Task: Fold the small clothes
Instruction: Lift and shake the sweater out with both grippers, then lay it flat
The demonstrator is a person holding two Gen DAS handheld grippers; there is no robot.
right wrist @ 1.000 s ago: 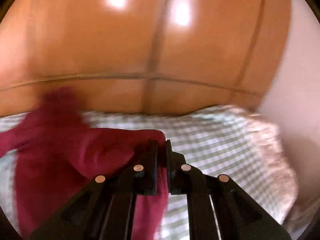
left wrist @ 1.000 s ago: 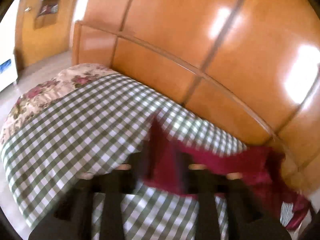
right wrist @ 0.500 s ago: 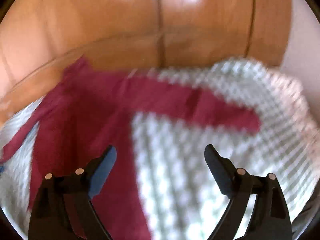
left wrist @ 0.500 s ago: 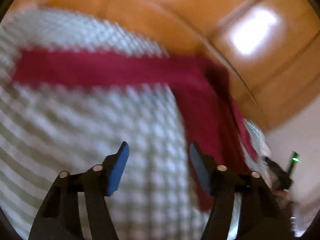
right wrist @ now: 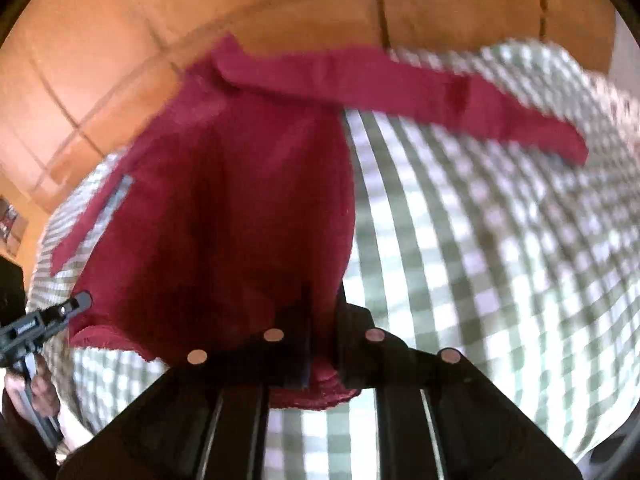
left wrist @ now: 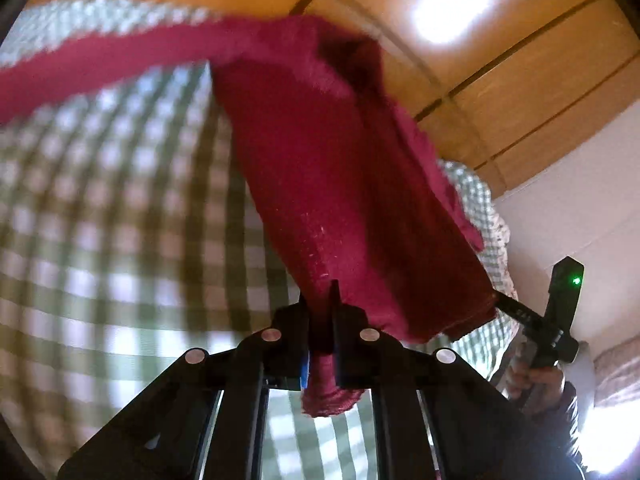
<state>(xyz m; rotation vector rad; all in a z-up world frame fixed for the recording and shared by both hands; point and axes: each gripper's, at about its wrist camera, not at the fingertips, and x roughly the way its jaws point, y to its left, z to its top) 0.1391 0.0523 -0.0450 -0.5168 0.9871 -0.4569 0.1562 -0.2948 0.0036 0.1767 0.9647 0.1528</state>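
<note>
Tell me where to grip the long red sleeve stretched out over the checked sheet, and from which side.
Take the sleeve at its free cuff end, coming from beyond the tip along its length. It lies flat and straight on the checked sheet, so that end looks easiest to pinch. Both the left gripper and right gripper are shut on the red garment hem.

White lettering stood on the left gripper [right wrist: 44,326] at the frame's left edge, too blurred to read.
</note>
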